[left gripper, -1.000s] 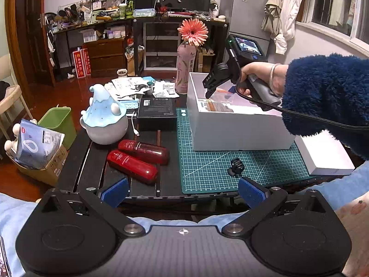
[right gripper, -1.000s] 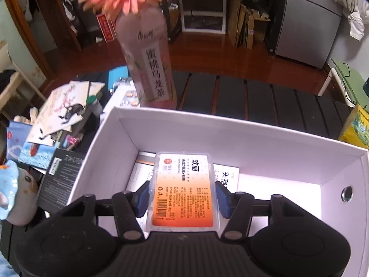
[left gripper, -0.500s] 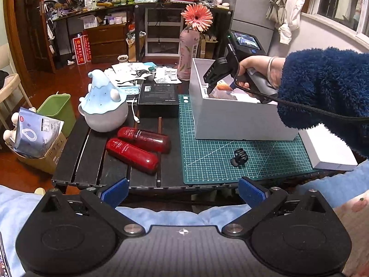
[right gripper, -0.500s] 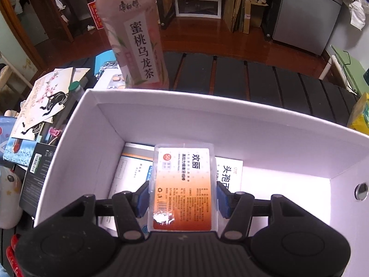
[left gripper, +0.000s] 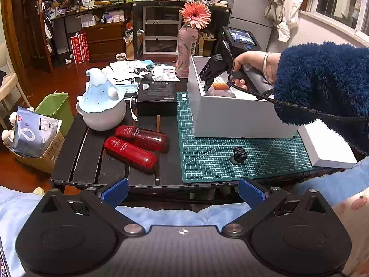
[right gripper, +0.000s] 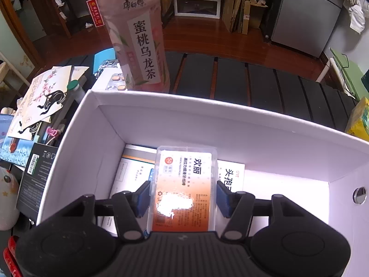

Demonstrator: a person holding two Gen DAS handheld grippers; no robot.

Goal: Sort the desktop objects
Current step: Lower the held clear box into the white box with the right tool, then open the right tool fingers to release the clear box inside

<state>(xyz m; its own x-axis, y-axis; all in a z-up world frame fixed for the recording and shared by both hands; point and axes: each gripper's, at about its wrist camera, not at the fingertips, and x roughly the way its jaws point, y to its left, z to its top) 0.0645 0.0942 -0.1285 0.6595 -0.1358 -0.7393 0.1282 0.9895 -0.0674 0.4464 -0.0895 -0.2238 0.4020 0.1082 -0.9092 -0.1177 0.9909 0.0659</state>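
My right gripper (right gripper: 182,194) is shut on a clear plastic case with an orange label (right gripper: 184,184). It holds the case inside the open white box (right gripper: 184,120), above the paper medicine packs (right gripper: 136,173) on the box floor. In the left wrist view, the right gripper (left gripper: 207,85) dips into the white box (left gripper: 230,120), held by a hand in a fuzzy blue sleeve. My left gripper (left gripper: 183,192) hangs open and empty before the table's near edge. Two red cases (left gripper: 138,147) and a black hair clip (left gripper: 238,155) lie on the table.
A green cutting mat (left gripper: 207,161) lies under the white box, with the white lid (left gripper: 327,147) to its right. A blue-and-white ceramic pot (left gripper: 101,106), a black carton (left gripper: 156,92), papers and a pink bottle holding a flower (right gripper: 138,34) stand further back.
The right gripper has sunk slightly into the white box, still holding the orange-labelled case. The left gripper stays open; its view has shifted only a little.
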